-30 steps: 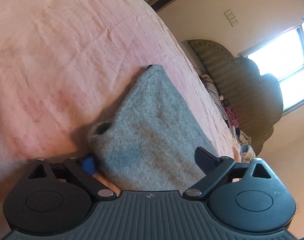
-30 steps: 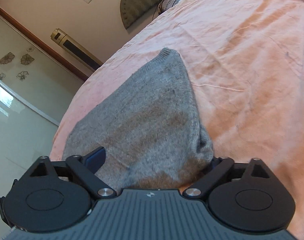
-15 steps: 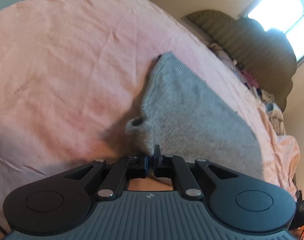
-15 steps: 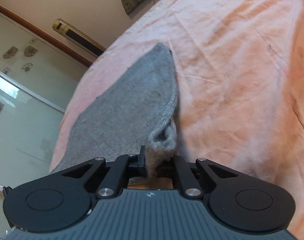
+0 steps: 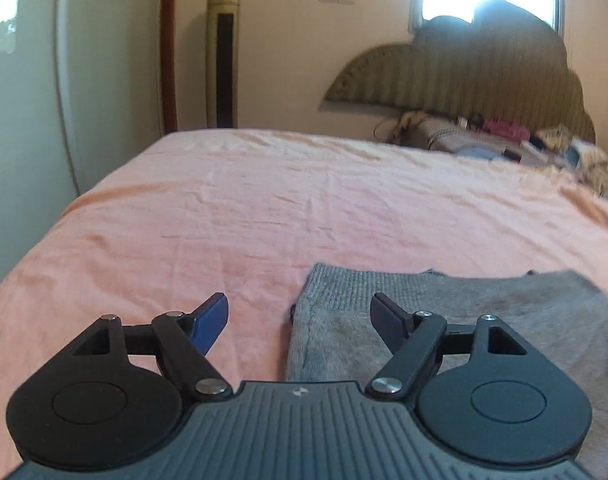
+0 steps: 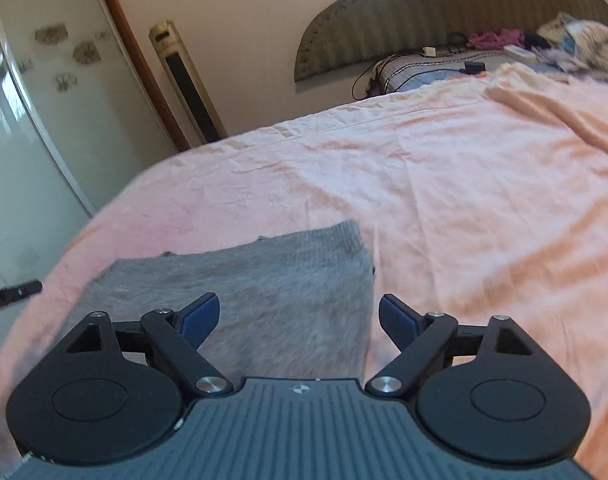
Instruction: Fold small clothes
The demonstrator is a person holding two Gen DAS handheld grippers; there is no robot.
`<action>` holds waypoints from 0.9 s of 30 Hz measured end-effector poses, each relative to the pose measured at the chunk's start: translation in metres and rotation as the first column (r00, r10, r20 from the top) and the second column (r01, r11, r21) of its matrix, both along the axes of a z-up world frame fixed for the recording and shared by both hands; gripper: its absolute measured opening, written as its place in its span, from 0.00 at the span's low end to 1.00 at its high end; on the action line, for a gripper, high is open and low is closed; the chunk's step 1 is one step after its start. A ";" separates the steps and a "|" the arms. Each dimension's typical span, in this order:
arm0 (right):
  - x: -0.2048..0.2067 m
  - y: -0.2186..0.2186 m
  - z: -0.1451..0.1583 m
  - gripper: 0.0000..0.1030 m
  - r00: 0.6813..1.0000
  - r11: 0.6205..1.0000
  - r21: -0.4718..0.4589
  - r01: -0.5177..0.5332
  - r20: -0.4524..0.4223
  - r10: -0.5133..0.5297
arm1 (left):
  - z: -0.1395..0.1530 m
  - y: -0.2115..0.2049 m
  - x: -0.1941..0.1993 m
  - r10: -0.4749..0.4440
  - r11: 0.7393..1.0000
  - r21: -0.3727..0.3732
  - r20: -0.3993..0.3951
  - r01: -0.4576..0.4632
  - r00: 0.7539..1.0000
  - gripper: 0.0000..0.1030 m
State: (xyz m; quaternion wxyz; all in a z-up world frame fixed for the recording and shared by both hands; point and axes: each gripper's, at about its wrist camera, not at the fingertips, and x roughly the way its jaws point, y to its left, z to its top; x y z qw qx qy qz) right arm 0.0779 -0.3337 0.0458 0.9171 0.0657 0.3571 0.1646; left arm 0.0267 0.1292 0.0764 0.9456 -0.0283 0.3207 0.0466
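A grey knitted garment [image 5: 456, 320] lies folded flat on the pink bedsheet [image 5: 304, 208]. In the left wrist view it fills the lower right, its left edge between my fingers. My left gripper [image 5: 299, 312] is open and empty, just above that left edge. In the right wrist view the garment [image 6: 263, 280] lies at lower centre-left, its right edge between my fingers. My right gripper [image 6: 297, 314] is open and empty over that edge. The other gripper's tip [image 6: 15, 292] shows at the far left.
A padded headboard [image 5: 464, 68] with a pile of clothes and cables [image 5: 504, 140] stands at the far end of the bed. A tall tower fan [image 5: 221, 52] and a glass wardrobe door [image 6: 43, 100] stand beyond the bed's left side.
Both grippers were shut on the garment's near corners half a second ago. They carried that edge over, let go and opened; the garment now lies folded flat.
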 end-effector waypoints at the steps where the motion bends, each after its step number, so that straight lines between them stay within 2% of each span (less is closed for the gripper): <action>1: 0.018 0.002 -0.005 0.82 1.000 1.000 -0.022 0.006 -0.018 -0.007 | -0.009 -0.001 0.024 0.005 1.000 0.005 -0.055 -0.005 0.998 0.75; 3: 0.053 0.007 -0.016 0.80 0.998 0.999 -0.026 0.020 -0.061 -0.022 | -0.023 -0.003 0.058 -0.007 1.000 -0.008 -0.113 0.006 0.994 0.75; 5: 0.078 0.014 -0.026 0.80 0.994 1.000 -0.017 0.021 -0.104 -0.022 | -0.035 -0.009 0.081 -0.027 0.999 0.028 -0.151 0.032 0.988 0.75; 6: 0.085 0.019 -0.031 0.78 0.994 1.000 -0.014 0.016 -0.112 -0.017 | -0.040 -0.013 0.087 -0.031 0.998 0.055 -0.160 0.040 0.987 0.65; 7: 0.090 0.023 -0.033 0.70 0.994 1.000 0.002 0.001 -0.112 -0.001 | -0.044 -0.016 0.091 -0.042 0.997 0.064 -0.164 0.053 0.986 0.39; 8: 0.093 0.027 -0.037 0.57 0.993 0.999 0.029 -0.036 -0.113 0.039 | -0.044 -0.018 0.091 -0.059 0.996 0.060 -0.149 0.069 0.987 0.24; 9: 0.096 0.031 -0.040 0.16 0.989 0.997 0.043 -0.059 -0.130 0.064 | -0.042 -0.021 0.091 -0.064 0.995 0.064 -0.136 0.074 0.989 0.04; 11: 0.095 0.034 -0.035 0.13 0.993 0.997 0.031 -0.069 -0.092 0.071 | -0.034 -0.022 0.085 -0.006 0.994 0.109 -0.077 0.015 0.997 0.04; 13: 0.092 0.023 -0.025 0.11 0.999 0.995 0.089 -0.033 -0.021 0.035 | -0.030 -0.014 0.082 0.028 0.994 0.111 -0.038 -0.023 0.999 0.04; 15: 0.097 0.012 -0.031 0.11 0.999 0.988 0.157 0.013 -0.039 -0.007 | -0.041 -0.004 0.091 0.043 0.994 0.105 -0.087 -0.034 0.995 0.04; 16: 0.100 0.015 -0.039 0.11 0.998 0.992 0.127 0.016 -0.061 -0.008 | -0.049 -0.004 0.092 0.042 0.992 0.121 -0.100 -0.030 0.994 0.04; 17: 0.100 0.021 -0.047 0.11 0.998 0.997 0.082 0.010 -0.067 -0.004 | -0.051 -0.007 0.088 0.030 0.989 0.147 -0.071 -0.019 0.997 0.04; 18: 0.095 0.025 -0.049 0.12 1.000 0.998 0.062 0.009 -0.023 -0.007 | -0.052 -0.012 0.084 0.025 0.984 0.176 -0.062 -0.014 0.998 0.04; 19: 0.091 0.027 -0.048 0.17 1.000 0.998 0.056 0.016 -0.021 -0.015 | -0.050 -0.013 0.084 0.026 0.984 0.179 -0.063 -0.014 0.998 0.05; 20: 0.090 0.026 -0.046 0.26 0.999 0.997 0.067 0.026 -0.031 -0.024 | -0.047 -0.014 0.081 0.021 0.985 0.172 -0.062 -0.010 0.998 0.06; 22: 0.083 0.025 -0.034 0.64 0.998 0.995 0.074 0.063 -0.023 -0.062 | -0.037 -0.018 0.074 0.023 0.983 0.183 -0.061 -0.011 0.998 0.09; 24: 0.069 0.028 -0.014 0.69 0.992 0.995 0.039 0.093 0.083 -0.096 | -0.024 -0.025 0.063 0.020 0.979 0.204 -0.005 -0.019 1.000 0.12; 26: 0.065 0.038 -0.001 0.70 0.990 0.996 0.049 0.073 0.117 -0.078 | -0.016 -0.034 0.059 0.015 0.984 0.178 0.035 -0.021 0.999 0.28; 27: 0.066 0.047 0.001 0.73 0.993 0.998 0.055 0.041 0.108 -0.047 | -0.016 -0.038 0.061 0.010 0.988 0.156 0.032 -0.015 0.999 0.48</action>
